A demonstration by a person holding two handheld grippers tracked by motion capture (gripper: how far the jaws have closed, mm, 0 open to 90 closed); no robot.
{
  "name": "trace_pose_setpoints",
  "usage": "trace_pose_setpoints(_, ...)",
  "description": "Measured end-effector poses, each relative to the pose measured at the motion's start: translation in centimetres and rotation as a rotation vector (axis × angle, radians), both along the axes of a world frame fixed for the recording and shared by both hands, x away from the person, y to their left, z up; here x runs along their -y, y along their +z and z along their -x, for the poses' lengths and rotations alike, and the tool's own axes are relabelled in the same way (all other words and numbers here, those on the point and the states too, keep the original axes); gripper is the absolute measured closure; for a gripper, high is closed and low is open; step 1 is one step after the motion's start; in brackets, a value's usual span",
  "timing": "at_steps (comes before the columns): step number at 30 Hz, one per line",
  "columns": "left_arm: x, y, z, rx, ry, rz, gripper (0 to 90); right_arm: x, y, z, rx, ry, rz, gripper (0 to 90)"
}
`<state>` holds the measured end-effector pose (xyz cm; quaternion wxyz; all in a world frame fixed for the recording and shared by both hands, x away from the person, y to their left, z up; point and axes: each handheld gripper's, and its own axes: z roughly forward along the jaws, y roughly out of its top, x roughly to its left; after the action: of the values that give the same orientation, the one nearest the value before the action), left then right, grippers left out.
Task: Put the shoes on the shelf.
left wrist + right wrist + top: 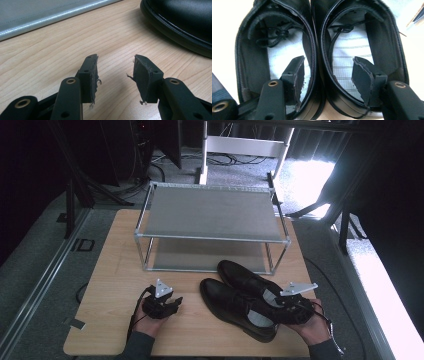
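Observation:
Two black leather shoes lie side by side on the wooden table, toes toward the rack: the nearer shoe and the farther shoe. My right gripper is at their heels and is open. In the right gripper view its jaws straddle the two touching inner walls, one jaw inside the left shoe, the other inside the right shoe. My left gripper rests open on bare wood left of the shoes, with nothing between its jaws. A shoe's toe lies ahead to its right.
A two-tier metal shoe rack stands at the back of the table, both shelves bare. Its lower rail crosses the left gripper view. Bare wood lies left of the shoes. Dark stands and cables are on the floor beyond.

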<state>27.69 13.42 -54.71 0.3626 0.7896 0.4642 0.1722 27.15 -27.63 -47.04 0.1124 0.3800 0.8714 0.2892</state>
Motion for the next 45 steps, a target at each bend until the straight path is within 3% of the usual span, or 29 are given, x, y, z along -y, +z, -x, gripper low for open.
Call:
trace_pose_setpoints(6,0.2,-0.1,0.0,-0.003,-0.006,-0.010,54.8,-0.4,-0.6,-0.5,-0.024,-0.010,0.031,46.9)
trace_pose_setpoints(15,0.4,-0.2,0.1,-0.007,-0.013,-0.015,54.8,-1.4,-1.2,-1.3,-0.081,0.024,0.076,65.6)
trace_pose_setpoints(20,0.6,-0.3,0.1,-0.010,-0.014,-0.015,54.8,-1.3,-1.2,-1.7,-0.121,0.055,0.034,76.2)
trace_pose_setpoints(27,0.5,-0.3,0.1,-0.013,-0.008,-0.018,54.8,-0.9,-1.3,-1.4,-0.096,0.032,-0.026,80.0)
trace_pose_setpoints(40,0.4,-0.4,0.0,-0.018,-0.004,-0.012,54.3,-2.0,0.2,-0.9,-0.029,0.048,-0.040,80.8)
trace_pose_setpoints(45,0.5,-0.4,0.1,-0.017,-0.005,-0.016,54.2,-2.1,0.7,-0.8,-0.016,0.035,-0.077,80.8)
